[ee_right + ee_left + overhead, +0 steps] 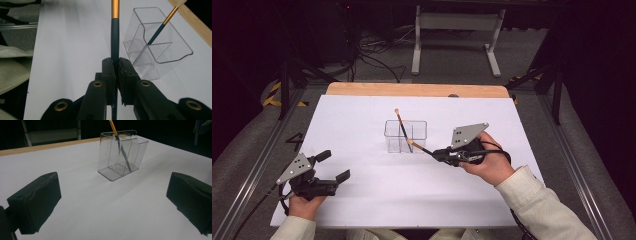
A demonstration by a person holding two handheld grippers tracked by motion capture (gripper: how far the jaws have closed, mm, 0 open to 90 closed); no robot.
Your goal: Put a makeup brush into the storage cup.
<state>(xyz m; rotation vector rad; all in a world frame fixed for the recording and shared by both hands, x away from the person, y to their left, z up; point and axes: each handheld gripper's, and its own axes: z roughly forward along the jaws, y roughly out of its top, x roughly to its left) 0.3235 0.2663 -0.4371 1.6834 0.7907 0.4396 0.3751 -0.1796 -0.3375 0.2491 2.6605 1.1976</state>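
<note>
Resting low at the near left of the table [362, 200], the left claw [334, 166] sits with its jaws spread wide and nothing between them; in the left gripper view its two black pads frame bare white surface, which suggests this hand is simply waiting out of the way. Further in and to the right, the right claw [435, 154] is clamped tight on a dark brush [421, 148] with a gold band, gripped near the tail of the handle so the long front part points free toward the clear organizer [406, 136]. Holding it that far back likely leaves room to tip the front end over the rim; in the high view the brush's pale end already sits at the box's near right corner. The organizer stands mid-table, upright, split by clear walls into compartments. A second brush [401, 125] leans inside it, its pale end sticking out above the rim toward the far side. Counted: two brushes, one organizer, two claws. Beyond lie the table's wooden far edge [412, 89] and a white frame [457, 30] on the floor.
</note>
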